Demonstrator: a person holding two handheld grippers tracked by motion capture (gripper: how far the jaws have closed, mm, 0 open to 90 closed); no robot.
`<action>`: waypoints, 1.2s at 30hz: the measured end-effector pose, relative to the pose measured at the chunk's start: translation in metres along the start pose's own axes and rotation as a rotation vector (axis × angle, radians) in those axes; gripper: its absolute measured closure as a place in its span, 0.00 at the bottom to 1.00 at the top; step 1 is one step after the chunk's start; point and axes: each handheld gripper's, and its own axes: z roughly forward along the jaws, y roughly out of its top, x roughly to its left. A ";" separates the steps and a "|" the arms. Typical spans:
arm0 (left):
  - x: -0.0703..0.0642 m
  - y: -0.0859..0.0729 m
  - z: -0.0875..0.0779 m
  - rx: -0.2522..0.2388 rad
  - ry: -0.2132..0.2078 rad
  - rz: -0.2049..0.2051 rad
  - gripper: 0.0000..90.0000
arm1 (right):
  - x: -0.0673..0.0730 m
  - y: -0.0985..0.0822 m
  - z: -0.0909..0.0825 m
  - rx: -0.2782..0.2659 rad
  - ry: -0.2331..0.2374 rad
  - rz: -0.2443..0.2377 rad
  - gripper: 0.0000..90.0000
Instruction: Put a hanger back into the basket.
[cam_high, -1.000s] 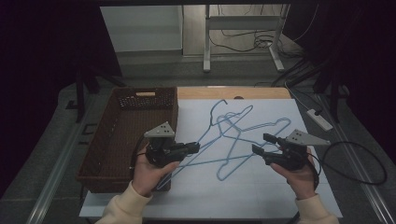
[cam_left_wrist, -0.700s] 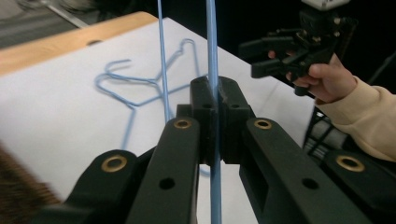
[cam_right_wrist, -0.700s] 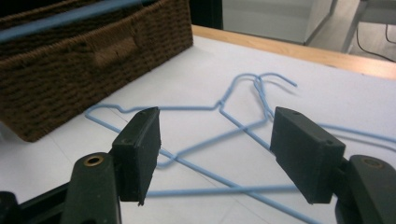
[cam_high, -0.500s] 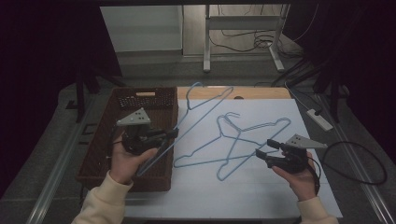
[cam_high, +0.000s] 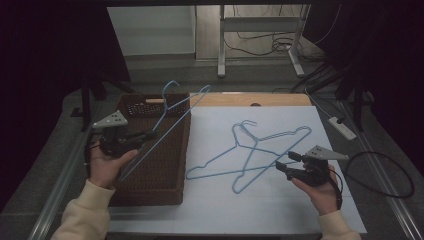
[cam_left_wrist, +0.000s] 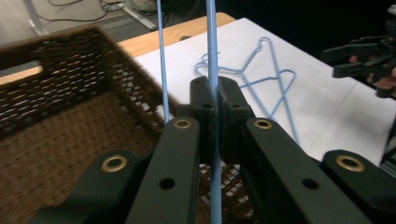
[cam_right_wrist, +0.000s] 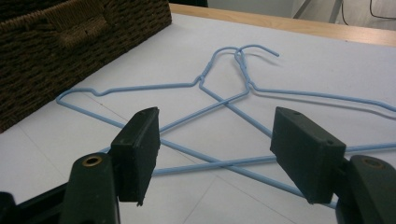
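Hanger (cam_high: 165, 117) clamped in left gripper (cam_high: 145, 136) jaws slants over basket (cam_high: 155, 170), hook far; right gripper (cam_high: 287, 162) jaws apart.

A person at a white-covered table (cam_high: 280, 210) holds a gripper in each hand. The left gripper (cam_high: 150, 134) lifts a blue wire hanger (cam_high: 167, 127) over a brown wicker basket (cam_high: 155, 192) at the left. The right gripper (cam_high: 286, 161) hovers beside two crossed blue hangers (cam_high: 252, 152) lying on the sheet.
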 end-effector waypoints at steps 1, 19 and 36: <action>0.003 -0.002 -0.002 0.000 0.009 -0.003 0.96 | 0.000 0.000 0.000 0.003 0.001 -0.001 0.37; 0.048 -0.025 -0.015 0.028 0.116 -0.066 0.96 | 0.001 -0.002 0.003 0.020 0.002 -0.005 0.37; 0.047 -0.030 -0.006 0.076 0.103 -0.025 0.96 | 0.001 -0.002 0.004 0.026 0.004 -0.004 0.37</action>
